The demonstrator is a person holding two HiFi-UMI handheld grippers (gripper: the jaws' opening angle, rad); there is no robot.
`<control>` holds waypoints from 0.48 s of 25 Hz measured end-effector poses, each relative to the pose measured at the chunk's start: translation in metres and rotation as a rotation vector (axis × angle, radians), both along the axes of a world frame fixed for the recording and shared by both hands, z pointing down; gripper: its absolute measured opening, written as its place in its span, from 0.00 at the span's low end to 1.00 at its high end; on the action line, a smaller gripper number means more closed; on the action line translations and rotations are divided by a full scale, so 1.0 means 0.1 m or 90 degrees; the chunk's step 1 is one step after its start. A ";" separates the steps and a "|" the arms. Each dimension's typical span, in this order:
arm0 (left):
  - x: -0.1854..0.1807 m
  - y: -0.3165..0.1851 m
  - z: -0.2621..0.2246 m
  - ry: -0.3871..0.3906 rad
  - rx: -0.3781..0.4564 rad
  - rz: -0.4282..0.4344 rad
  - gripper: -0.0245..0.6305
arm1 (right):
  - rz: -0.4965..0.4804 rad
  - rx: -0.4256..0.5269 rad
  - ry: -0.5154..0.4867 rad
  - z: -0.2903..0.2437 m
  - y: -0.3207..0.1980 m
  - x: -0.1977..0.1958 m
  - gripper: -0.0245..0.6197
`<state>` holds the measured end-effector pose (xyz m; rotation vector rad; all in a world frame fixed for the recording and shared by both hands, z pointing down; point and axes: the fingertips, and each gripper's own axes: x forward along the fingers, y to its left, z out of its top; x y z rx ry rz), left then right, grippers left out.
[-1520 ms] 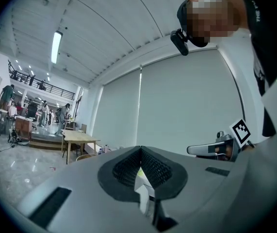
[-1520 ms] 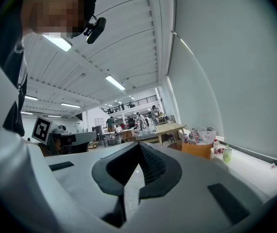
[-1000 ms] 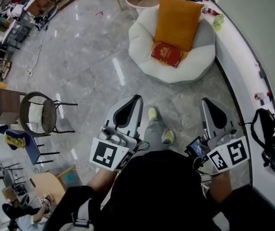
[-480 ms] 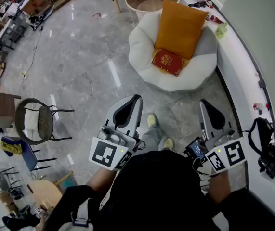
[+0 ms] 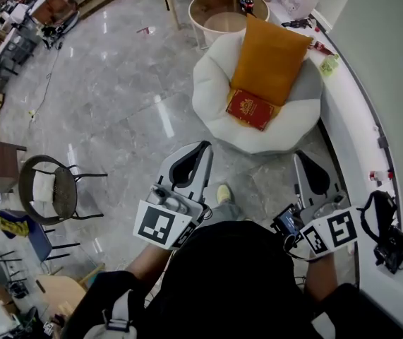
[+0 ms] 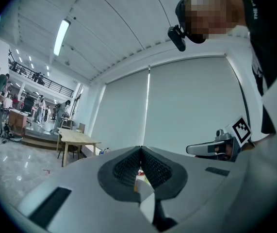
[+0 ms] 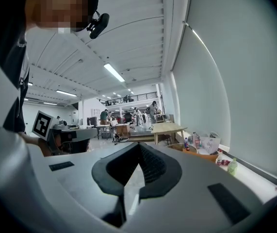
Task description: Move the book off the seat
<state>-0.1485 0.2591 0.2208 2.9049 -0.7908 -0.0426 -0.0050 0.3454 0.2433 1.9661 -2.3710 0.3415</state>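
Note:
A red book (image 5: 252, 109) with gold print lies on the seat of a white round armchair (image 5: 219, 115), at the foot of an orange cushion (image 5: 269, 58) that leans on the backrest. My left gripper (image 5: 202, 147) and right gripper (image 5: 298, 157) are both shut and empty, held side by side over the floor short of the chair. In the left gripper view the jaws (image 6: 140, 149) meet at the tip, and the right gripper's marker cube (image 6: 241, 129) shows at the right. The right gripper view shows its jaws (image 7: 139, 145) together, pointing into the room.
A round side table (image 5: 222, 6) with bottles stands behind the armchair. A white ledge (image 5: 360, 129) runs along the right wall, with a black bag (image 5: 385, 232) on it. A wicker chair (image 5: 46, 189) stands at the left on the marble floor. My shoe (image 5: 224, 193) is just short of the chair.
Both grippers and I have moved toward the armchair; the chair and book now sit lower and closer in the head view. The jaws stayed shut.

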 end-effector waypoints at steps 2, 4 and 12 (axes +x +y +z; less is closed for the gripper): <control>-0.01 -0.11 -0.01 0.007 0.003 0.006 0.05 | 0.006 0.003 -0.006 -0.01 -0.10 -0.01 0.06; 0.00 -0.21 -0.01 0.010 0.003 0.010 0.05 | 0.011 0.006 -0.012 -0.02 -0.21 -0.01 0.06; -0.11 -0.52 0.08 0.010 0.003 0.010 0.06 | 0.016 0.002 0.003 0.04 -0.48 -0.07 0.06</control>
